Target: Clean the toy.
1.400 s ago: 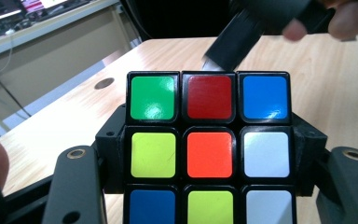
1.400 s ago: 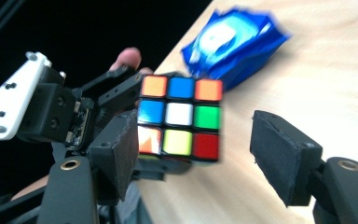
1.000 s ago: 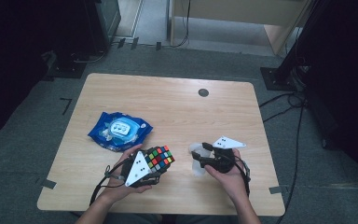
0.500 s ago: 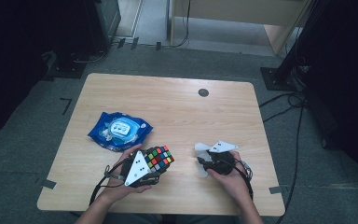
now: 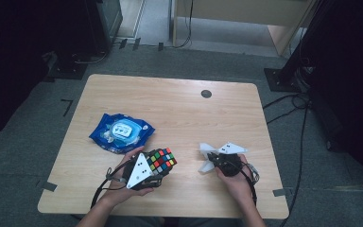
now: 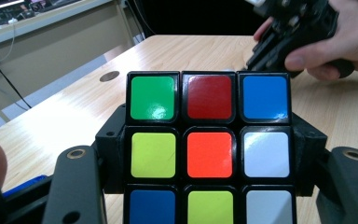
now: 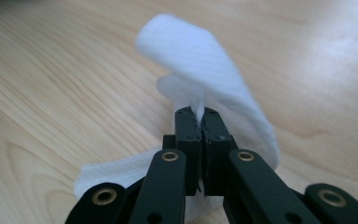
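From the high view: the left gripper (image 5: pixel 157 166) has the puzzle cube (image 5: pixel 161 159) clamped between its fingers, held just off the front edge area of the table (image 5: pixel 179 109). Off to the side, well apart from it, the right gripper (image 5: pixel 209 157) sits with a white wipe (image 5: pixel 207 153) sticking out past its fingertips. Its jaws have just been closing, and the wipe is what ended up between them. A blue wipes pack (image 5: pixel 122 132) lies just beyond the left hand, not touching anything.

Left gripper view: the cube (image 6: pixel 209 154) fills the gap between the two fingers (image 6: pixel 77 186), pressed from both sides, stickers facing the camera. Past the cube's top corner you can see the other hand wrapped round its gripper (image 6: pixel 284 42). The cube's bottom row is cut off, so no idea what's under it.

Right gripper view: fingers (image 7: pixel 189 135) pinched tight together on a thin fold of the wipe (image 7: pixel 200 60), the rest flopping out ahead of and under the tips over bare wood.

My read: the wipe pickup is done and cleaning the cube is next. That calls for bringing the pinched wipe across to a cube face while the left holds steady. Can't tell how much wipe is actually gripped.
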Demonstrator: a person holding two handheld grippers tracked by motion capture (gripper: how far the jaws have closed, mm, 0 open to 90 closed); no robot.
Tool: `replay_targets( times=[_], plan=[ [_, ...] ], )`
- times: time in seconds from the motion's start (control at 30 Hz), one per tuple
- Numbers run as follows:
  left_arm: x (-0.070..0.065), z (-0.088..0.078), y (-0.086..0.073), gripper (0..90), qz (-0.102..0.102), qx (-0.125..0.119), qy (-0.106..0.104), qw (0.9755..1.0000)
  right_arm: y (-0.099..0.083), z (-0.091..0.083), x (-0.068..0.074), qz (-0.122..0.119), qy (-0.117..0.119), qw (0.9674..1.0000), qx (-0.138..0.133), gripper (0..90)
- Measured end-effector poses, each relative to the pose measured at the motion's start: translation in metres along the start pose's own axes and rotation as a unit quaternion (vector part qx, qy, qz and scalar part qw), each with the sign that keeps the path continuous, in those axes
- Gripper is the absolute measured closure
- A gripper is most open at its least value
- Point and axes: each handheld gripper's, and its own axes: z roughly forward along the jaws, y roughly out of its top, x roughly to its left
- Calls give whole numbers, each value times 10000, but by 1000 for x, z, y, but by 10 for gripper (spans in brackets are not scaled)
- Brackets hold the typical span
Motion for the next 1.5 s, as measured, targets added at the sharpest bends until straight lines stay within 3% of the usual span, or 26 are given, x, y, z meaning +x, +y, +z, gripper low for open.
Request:
replay_targets(
  times=[0.13, 0.23, 0.3, 0.4, 0.5, 0.53, 0.73, 0.83, 0.97, 1.17, 1.3, 1.43, 1.5],
  plan=[
    [0, 0, 0, 340, 5, 16, 6, 10000, 9, -13, 5, -68, 138, 9990, -410, 873],
    [0, 1, 0, 340, 9, 14, 22, 10000, 8, -11, 5, 67, 151, 9993, -328, 731],
    [0, 0, 0, 340, 18, 16, 31, 10000, 7, -11, 4, 162, 213, 9990, -357, 698],
    [2, -1, -1, 340, -13, 9, 46, 10000, 11, -20, 1, 377, 485, 9957, -689, 616],
    [4, 0, -2, 340, -64, 11, 44, 10000, 14, -26, -3, 417, 449, 9938, -932, 505],
    [4, 0, -2, 340, -56, 24, 45, 10000, 14, -24, -4, 404, 407, 9940, -929, 474],
    [3, 0, -1, 341, -43, 21, 31, 10000, 7, -9, -4, 199, -98, 9993, -306, 416],
    [2, 1, -2, 340, -20, 50, 21, 10000, 2, 0, -6, 299, -10, 9996, 2, 389],
    [1, 1, -2, 340, -17, 44, 0, 10000, -3, 9, -4, 165, -150, 9993, 308, 411],
    [1, 1, -2, 340, -25, 45, -3, 10000, -6, 10, -4, 85, -264, 9992, 293, 494],
    [-1, 1, -1, 340, -7, 48, -19, 10000, -6, 10, -4, 179, -461, 9984, 266, 614],
    [-3, 2, -1, 340, -7, 48, -43, 10000, -6, 9, -7, 324, -623, 9973, 214, 832],
    [-3, 2, -1, 340, -1, 42, -54, 10000, -6, 9, -9, 428, -688, 9965, 199, 864]
  ],
)
